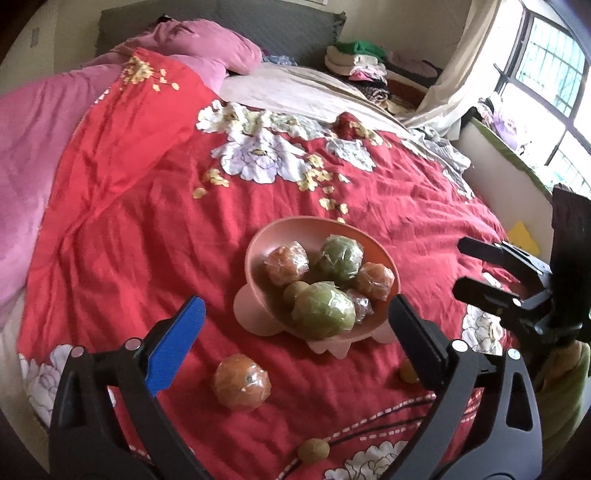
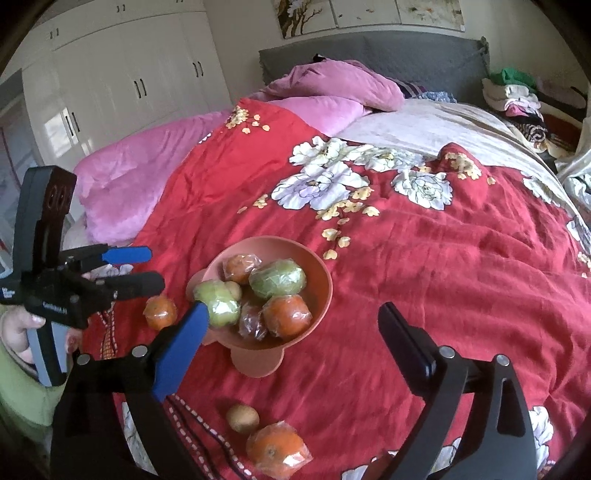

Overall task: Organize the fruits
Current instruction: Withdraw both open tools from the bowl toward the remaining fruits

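Both my claws stand spread wide with nothing between the pads: the left gripper [image 1: 295,332] and the right gripper [image 2: 291,339] hang apart over the near part of the red flowered quilt [image 1: 129,229]; the left one also shows from the side at the left of the right wrist view, in a hand [image 2: 22,328] above a green sleeve.

Nearest me on the quilt, close to its near edge, lie the loose fruits: a small round brown fruit [image 1: 313,450] at the very front of the left view; just beyond it a plastic-wrapped orange [image 1: 242,382]; another small brown fruit [image 1: 408,371] peeps out beside the left claw's dark finger; in the right wrist view a second wrapped orange [image 2: 277,448] lies touching or nearly touching that brown fruit.

Further in, toward the middle of the quilt, stands the salmon-pink footed plastic bowl [image 1: 280,229], somewhat tilted; inside it are two large green wrapped fruits [image 1: 324,310], wrapped oranges [image 1: 286,263], a small brown fruit and a small dark-wrapped piece, all crowded together.

Beyond the bowl the quilt carries white flowers; at the far left lies a pink plush blanket [image 1: 29,147]; a beige sheet [image 1: 295,92] covers the far right; a pile of folded clothes [image 1: 358,61] sits at the far corner by the grey headboard [image 1: 221,22].
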A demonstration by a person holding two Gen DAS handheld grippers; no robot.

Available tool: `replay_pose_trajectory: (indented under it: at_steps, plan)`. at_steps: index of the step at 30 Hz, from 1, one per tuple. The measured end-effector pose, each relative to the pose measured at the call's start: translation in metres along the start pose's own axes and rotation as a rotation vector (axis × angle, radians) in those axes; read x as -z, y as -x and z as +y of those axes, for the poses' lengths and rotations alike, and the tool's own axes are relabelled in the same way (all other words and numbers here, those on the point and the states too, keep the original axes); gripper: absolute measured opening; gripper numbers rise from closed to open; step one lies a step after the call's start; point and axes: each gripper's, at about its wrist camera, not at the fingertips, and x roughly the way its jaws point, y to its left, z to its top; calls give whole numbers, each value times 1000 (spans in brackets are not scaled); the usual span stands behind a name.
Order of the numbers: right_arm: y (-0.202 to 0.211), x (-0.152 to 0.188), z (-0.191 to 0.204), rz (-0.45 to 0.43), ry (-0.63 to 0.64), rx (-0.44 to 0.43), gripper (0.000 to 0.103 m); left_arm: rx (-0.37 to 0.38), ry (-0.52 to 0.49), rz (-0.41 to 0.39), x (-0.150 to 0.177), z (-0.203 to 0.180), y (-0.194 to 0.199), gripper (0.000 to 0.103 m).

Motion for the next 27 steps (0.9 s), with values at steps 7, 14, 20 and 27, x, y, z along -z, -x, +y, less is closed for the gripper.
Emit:
replay_pose_trajectory:
  at_steps: [7,14,20,27]
  plan:
    - [13,5,11,-23,40,-2,93,-23,14,-16,5,3,12,93]
    - [24,7,18,-48,62,0,94,-31,18,-36,12,0,25,93]
    - [28,10,20,-53,64,9,94,-43,23,-45,20,-2,34,93]
    - [35,16,22,-64,56,15,95,-43,19,-35,28,-4,39,93]
